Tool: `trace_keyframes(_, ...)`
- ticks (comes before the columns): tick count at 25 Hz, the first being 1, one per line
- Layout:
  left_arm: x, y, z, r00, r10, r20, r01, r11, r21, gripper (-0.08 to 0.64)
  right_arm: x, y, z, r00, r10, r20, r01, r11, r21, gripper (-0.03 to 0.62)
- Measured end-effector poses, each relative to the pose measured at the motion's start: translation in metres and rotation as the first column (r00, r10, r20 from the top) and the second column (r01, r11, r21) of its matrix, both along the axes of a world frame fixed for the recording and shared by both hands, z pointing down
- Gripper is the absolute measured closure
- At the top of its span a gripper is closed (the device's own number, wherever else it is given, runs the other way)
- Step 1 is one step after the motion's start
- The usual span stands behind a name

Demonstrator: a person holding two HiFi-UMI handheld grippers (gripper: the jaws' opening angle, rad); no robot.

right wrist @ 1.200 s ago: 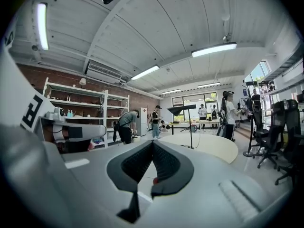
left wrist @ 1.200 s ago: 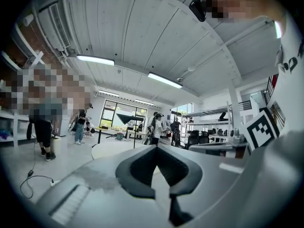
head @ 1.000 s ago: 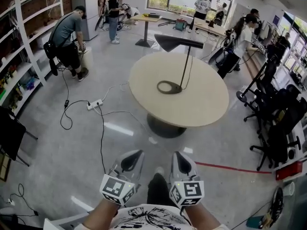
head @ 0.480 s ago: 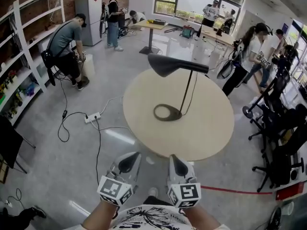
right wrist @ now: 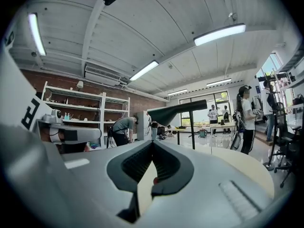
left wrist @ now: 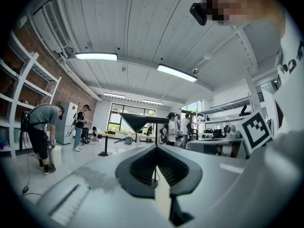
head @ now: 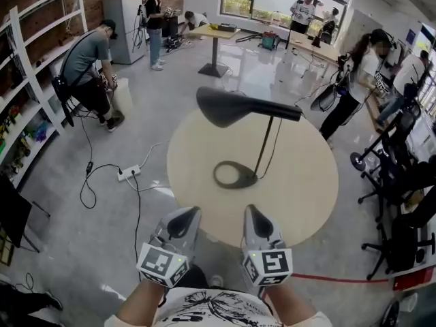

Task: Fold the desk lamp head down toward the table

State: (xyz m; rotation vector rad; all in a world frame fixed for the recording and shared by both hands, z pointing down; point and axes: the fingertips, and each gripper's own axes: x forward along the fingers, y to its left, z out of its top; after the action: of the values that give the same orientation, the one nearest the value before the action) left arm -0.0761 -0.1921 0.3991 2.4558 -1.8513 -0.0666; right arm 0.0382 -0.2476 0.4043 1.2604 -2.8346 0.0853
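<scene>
A black desk lamp stands on the round beige table (head: 300,182). Its ring base (head: 231,174) lies near the table's middle, and a thin stem rises to a horizontal arm. The cone-shaped lamp head (head: 228,106) sits high, pointing left. My left gripper (head: 185,218) and right gripper (head: 256,218) hover side by side over the table's near edge, short of the lamp, both shut and holding nothing. The left gripper view shows the lamp head (left wrist: 137,120) beyond the left gripper (left wrist: 156,148). In the right gripper view the lamp head (right wrist: 175,112) is above and beyond the right gripper (right wrist: 153,144).
A power strip (head: 128,174) with cables lies on the floor left of the table. One person (head: 85,60) bends beside white shelves (head: 27,80) at the left. Office chairs (head: 402,182) and other people (head: 361,67) are at the right. More tables stand at the back.
I have come closer to the table: the lamp and table now look larger and nearer, and both grippers reach over the table's near edge. Both stay shut.
</scene>
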Motion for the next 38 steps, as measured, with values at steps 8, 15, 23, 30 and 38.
trace_keyframes(8,-0.029,-0.074,-0.019,0.997,0.052,-0.050,-0.050,0.998,0.033,0.554,-0.011,-0.052,-0.018,0.996,0.085,-0.006,-0.085,0.995,0.048,0.584)
trace_keyframes(15,-0.059,-0.135,-0.041,0.993,0.117,-0.024,-0.115,0.991,0.072,0.554,-0.027,-0.103,-0.027,0.984,0.176,0.015,-0.177,0.984,0.038,0.584)
trace_keyframes(23,-0.102,-0.192,-0.083,0.988,0.155,0.001,-0.154,0.978,0.141,0.554,-0.057,-0.140,-0.031,0.973,0.231,-0.007,-0.231,0.973,0.027,0.584)
trace_keyframes(30,-0.117,-0.236,-0.120,0.984,0.174,0.048,-0.180,0.963,0.199,0.554,-0.062,-0.162,-0.031,0.961,0.276,-0.014,-0.276,0.961,0.016,0.584)
trace_keyframes(38,-0.122,-0.245,-0.117,0.979,0.202,0.034,-0.205,0.959,0.196,0.554,-0.065,-0.167,-0.026,0.955,0.294,-0.029,-0.293,0.956,0.019,0.584)
